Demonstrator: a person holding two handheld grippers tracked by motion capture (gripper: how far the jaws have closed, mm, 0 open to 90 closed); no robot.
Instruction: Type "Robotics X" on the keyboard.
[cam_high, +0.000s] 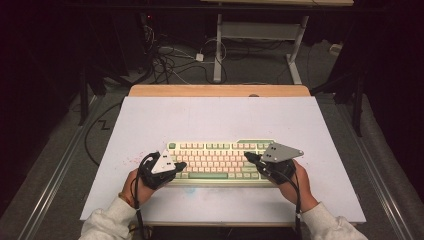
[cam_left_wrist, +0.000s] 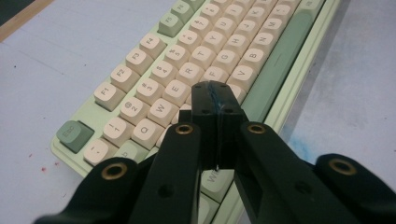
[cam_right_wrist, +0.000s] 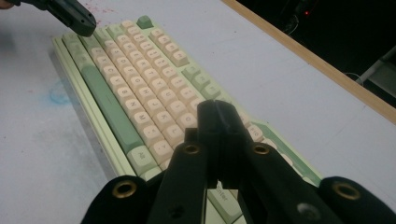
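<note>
Fingers of your left gripper (cam_high: 181, 165) are pressed together with nothing between them, and their tip hangs low over the left end of the keyboard (cam_high: 220, 161), above the letter keys near the left-hand rows (cam_left_wrist: 154, 93); whether the tip touches a key, you cannot tell from these views; fingers of your right gripper (cam_high: 248, 157) are likewise pressed together, pinching nothing, and their tip stands over the right end of the same keyboard, near the key marked Enter (cam_right_wrist: 223, 196); one keyboard lies between and under both sets of fingers, pale green with cream keys and a long green space bar (cam_right_wrist: 108, 103); its long axis runs across the white surface (cam_high: 220, 117) from one gripper to the other, with the space bar row on your side and the function row on the far side; two grippers, one in each of your hands, each bearing a grey three-cornered plate; in the right gripper view the left gripper's tip (cam_right_wrist: 77, 18) shows at the far end of the keyboard.
</note>
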